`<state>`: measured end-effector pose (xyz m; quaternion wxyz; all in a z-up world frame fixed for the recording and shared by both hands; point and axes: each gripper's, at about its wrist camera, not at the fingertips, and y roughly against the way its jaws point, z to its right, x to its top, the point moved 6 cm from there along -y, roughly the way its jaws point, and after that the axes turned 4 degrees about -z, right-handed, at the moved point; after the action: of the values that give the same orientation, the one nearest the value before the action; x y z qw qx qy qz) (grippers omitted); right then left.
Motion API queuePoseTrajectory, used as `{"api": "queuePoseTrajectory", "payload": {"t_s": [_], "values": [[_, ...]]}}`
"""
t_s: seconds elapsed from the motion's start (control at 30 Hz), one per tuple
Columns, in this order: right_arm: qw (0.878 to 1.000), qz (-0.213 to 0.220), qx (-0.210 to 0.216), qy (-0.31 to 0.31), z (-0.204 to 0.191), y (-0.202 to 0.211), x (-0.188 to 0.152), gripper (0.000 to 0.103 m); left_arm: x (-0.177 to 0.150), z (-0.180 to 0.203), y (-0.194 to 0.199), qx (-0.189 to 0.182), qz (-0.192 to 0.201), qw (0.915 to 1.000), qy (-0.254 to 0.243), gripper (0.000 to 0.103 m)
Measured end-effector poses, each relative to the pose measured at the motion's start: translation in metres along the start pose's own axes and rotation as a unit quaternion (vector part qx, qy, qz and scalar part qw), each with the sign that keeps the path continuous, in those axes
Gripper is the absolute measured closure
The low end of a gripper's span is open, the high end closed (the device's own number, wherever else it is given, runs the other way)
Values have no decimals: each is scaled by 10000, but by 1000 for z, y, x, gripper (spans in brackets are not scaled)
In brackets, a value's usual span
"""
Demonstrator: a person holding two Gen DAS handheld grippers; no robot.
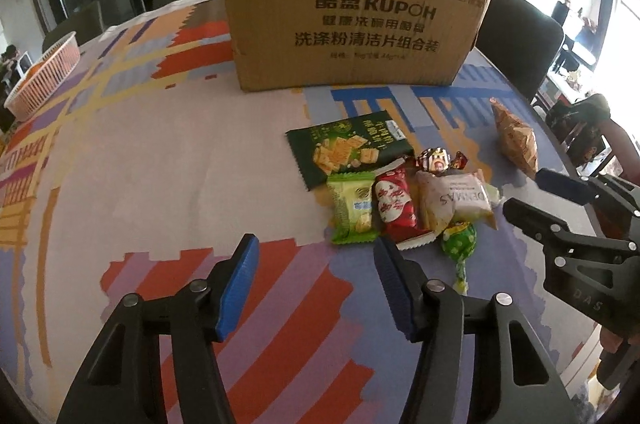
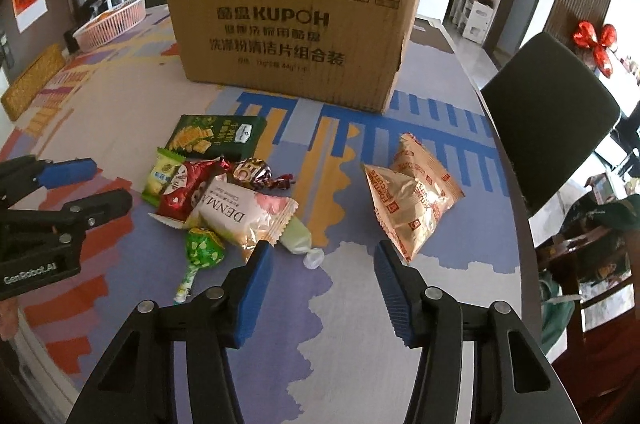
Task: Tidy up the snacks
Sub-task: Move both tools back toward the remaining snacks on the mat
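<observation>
Snack heap (image 2: 224, 199), frame centre, unsorted before cardboard box (image 2: 288, 35), its likely bin. Left gripper (image 1: 316, 264), right gripper (image 2: 324, 264): both spread, empty, poised to pick.

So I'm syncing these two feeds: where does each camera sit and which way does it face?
Left wrist: on the left gripper, facing the KUPOH cardboard box; own open fingers, right gripper at right.
Right wrist: on the right gripper, facing the same box; left gripper at left.
Shared: box, DENMA packet, green lollipop.
</observation>
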<state>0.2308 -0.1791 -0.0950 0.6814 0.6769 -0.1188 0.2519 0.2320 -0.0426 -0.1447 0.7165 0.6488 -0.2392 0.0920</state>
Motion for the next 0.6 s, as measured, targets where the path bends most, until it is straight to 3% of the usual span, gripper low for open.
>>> {"api": "queuePoseTrajectory", "payload": {"t_s": [0.6], "values": [[9990,-216,361,160,-6,-21,9,63,18,5,-23,-308,-182,9993,65,59]]}}
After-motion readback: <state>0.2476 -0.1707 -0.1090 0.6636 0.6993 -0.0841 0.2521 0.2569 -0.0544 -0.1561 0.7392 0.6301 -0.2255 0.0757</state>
